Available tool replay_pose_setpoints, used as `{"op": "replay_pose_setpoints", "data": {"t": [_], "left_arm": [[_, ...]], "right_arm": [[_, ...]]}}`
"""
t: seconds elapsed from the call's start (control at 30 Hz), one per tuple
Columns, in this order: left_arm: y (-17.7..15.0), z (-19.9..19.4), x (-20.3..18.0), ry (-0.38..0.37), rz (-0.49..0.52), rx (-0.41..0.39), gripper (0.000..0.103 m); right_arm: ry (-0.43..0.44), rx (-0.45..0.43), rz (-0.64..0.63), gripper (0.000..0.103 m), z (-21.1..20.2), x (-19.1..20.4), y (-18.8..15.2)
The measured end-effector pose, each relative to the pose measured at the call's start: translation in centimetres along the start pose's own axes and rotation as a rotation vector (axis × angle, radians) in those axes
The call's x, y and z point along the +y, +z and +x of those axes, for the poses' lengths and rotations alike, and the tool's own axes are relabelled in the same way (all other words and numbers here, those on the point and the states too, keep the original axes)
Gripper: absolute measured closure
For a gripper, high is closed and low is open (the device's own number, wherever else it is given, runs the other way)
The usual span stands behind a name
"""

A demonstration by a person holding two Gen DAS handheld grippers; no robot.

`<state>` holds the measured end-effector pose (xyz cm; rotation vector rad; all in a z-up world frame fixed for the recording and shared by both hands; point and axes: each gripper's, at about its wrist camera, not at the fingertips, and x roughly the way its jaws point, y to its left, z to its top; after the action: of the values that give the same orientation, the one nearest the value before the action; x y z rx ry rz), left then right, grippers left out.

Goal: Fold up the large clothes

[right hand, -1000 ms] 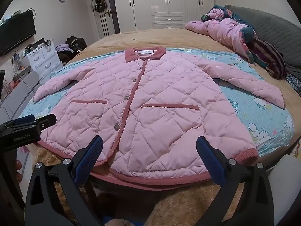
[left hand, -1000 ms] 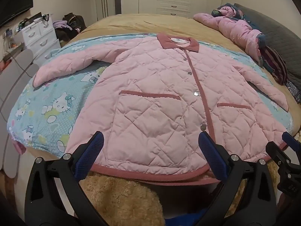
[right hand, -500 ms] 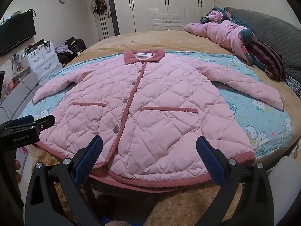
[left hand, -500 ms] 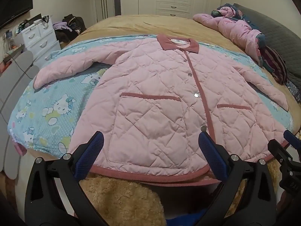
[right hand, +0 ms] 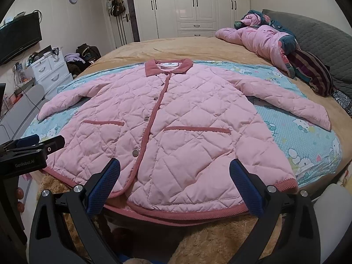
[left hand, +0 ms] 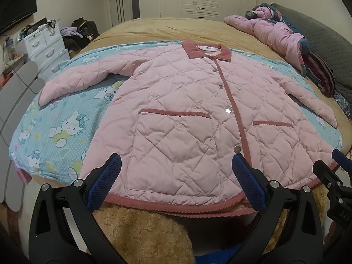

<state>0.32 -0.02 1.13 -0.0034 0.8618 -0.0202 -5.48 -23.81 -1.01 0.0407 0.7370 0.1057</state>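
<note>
Both grippers had edged slightly nearer; left gripper point(left hand: 176, 180) and right gripper point(right hand: 175, 181) hovered, jaws wide, empty, jacket point(left hand: 187, 114) hem directly ahead, collar farthest.

A pale pink quilted jacket point(left hand: 182, 118) with dusty-rose trim is lying on a turquoise cartoon-cat sheet point(left hand: 55, 132), over a tan blanket point(left hand: 165, 27).

Both wrist views low, facing jacket point(left hand: 180, 118)
</note>
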Motion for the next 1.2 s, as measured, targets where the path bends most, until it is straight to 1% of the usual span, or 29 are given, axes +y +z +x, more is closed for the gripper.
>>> {"op": "replay_pose_setpoints", "data": {"t": [0.13,0.17,0.87,1.2], "left_arm": [[0.3,-0.3,0.1,-0.001,0.001,0.0,0.009],[-0.3,0.2,-0.1,0.001,-0.003,-0.002,0.009],[-0.3,0.5,-0.2,-0.001,0.007,0.004,0.009],[0.4,1.4,-0.6,-0.001,0.02,0.001,0.009]], "right_arm": [[0.001,0.0,0.001,0.004,0.0,-0.1,0.0],[0.002,0.0,0.001,0.004,0.0,-0.1,0.0],[0.001,0.002,0.001,0.004,0.1,0.0,0.1],[-0.002,0.014,0.003,0.004,0.9,-0.1,0.7]]}}
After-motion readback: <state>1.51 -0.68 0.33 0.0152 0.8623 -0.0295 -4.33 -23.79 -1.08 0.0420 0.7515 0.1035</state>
